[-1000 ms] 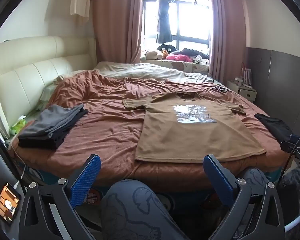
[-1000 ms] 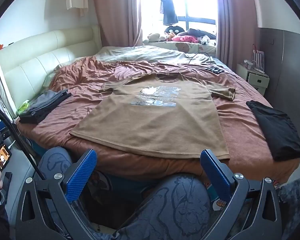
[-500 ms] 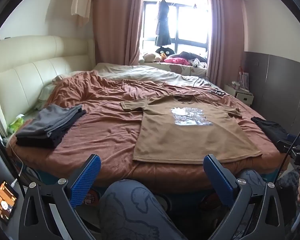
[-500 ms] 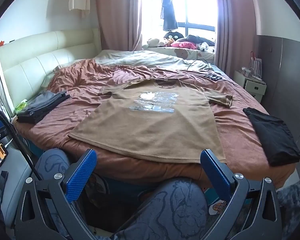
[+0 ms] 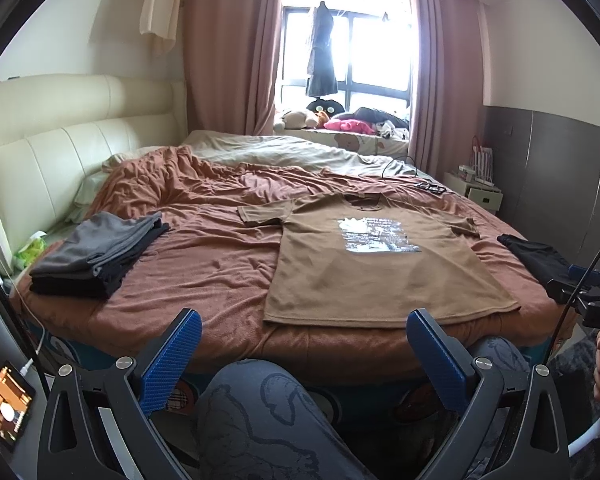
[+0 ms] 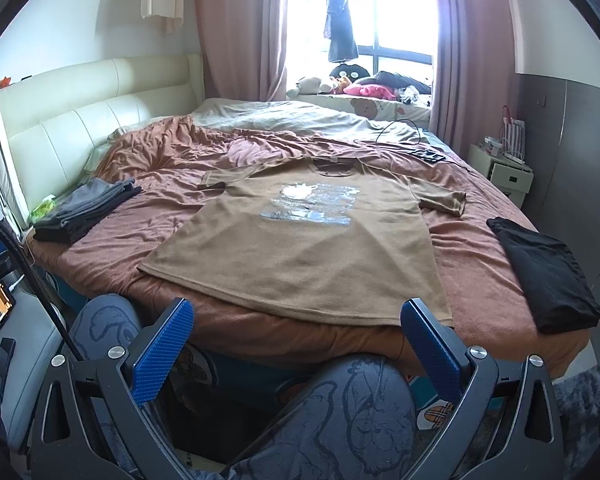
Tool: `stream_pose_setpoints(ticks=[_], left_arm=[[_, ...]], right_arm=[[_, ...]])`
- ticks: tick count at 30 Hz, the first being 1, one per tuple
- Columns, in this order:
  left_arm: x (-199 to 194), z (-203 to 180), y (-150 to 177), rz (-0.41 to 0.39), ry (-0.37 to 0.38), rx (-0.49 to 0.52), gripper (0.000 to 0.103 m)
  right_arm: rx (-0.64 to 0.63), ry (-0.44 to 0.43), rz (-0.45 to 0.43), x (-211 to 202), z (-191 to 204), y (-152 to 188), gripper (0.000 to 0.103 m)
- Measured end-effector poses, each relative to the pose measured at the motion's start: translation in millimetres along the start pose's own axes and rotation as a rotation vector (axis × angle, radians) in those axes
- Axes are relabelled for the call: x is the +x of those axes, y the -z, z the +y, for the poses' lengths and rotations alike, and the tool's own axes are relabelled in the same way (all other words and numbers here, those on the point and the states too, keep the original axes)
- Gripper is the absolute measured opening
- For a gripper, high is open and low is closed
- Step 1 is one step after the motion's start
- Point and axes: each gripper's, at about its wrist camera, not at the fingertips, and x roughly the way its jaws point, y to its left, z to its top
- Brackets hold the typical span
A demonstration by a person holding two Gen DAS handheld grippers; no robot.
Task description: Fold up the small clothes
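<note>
Bed (image 5: 228, 264) | brown T-shirt (image 6: 308, 252) flat | black garment (image 6: 548, 276) whole: right view only

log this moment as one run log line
stage: pre-fold | brown t-shirt: flat, print up, on bed | left gripper: open, empty | right gripper: open, empty | folded: grey stack

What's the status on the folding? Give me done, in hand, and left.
Done: a folded stack of grey and dark clothes sits on the bed's left side. In hand: nothing; the left gripper and right gripper are both open, short of the bed. Left: the brown T-shirt, spread flat and unfolded, and seemingly the black garment to its right.
</note>
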Motion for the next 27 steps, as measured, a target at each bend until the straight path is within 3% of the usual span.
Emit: stream_pose_setpoints(ticks=[27], left_arm=[[-0.2,1.7,5.8,-0.001,0.005,-0.018,0.103]], right_arm=[[-0.004,0.003,0.000,-0.4,3.0,4.1,0.103]])
